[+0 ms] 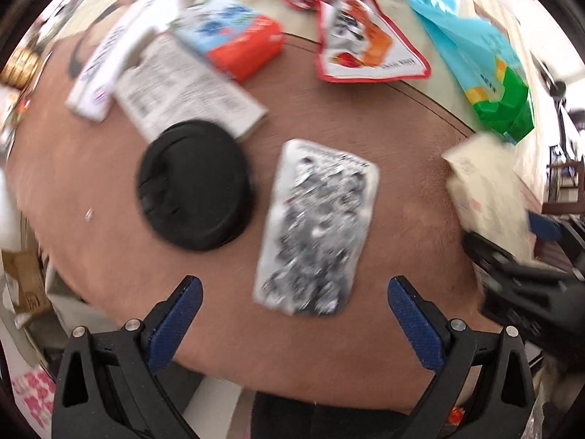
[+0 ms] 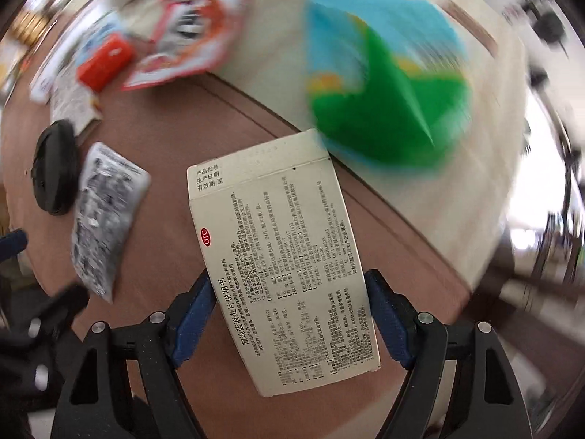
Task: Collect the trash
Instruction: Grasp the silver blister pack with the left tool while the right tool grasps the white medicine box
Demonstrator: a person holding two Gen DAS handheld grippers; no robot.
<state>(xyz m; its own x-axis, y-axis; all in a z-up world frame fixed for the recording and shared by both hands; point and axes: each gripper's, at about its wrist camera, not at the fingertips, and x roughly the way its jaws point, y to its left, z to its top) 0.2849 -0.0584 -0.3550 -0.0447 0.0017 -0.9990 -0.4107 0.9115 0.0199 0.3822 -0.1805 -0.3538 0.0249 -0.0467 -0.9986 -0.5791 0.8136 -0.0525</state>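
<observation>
My left gripper (image 1: 292, 303) is open and empty, just short of a crumpled silver blister pack (image 1: 316, 226) lying on the round brown table (image 1: 402, 146). A black cup lid (image 1: 195, 184) lies left of the pack. My right gripper (image 2: 289, 311) is shut on a cream medicine box (image 2: 281, 256) with printed Chinese text, held above the table. That box (image 1: 482, 186) and the right gripper (image 1: 519, 285) show at the right of the left wrist view. The blister pack (image 2: 104, 216) and lid (image 2: 55, 166) lie left in the right wrist view.
Across the table lie a white printed box (image 1: 186, 87), a white tube box (image 1: 109, 55), a blue and orange carton (image 1: 234, 36), red snack wrappers (image 1: 362, 47) and a blue and green bag (image 1: 486, 66). Cardboard and clutter (image 1: 25, 285) lie beyond the table's left edge.
</observation>
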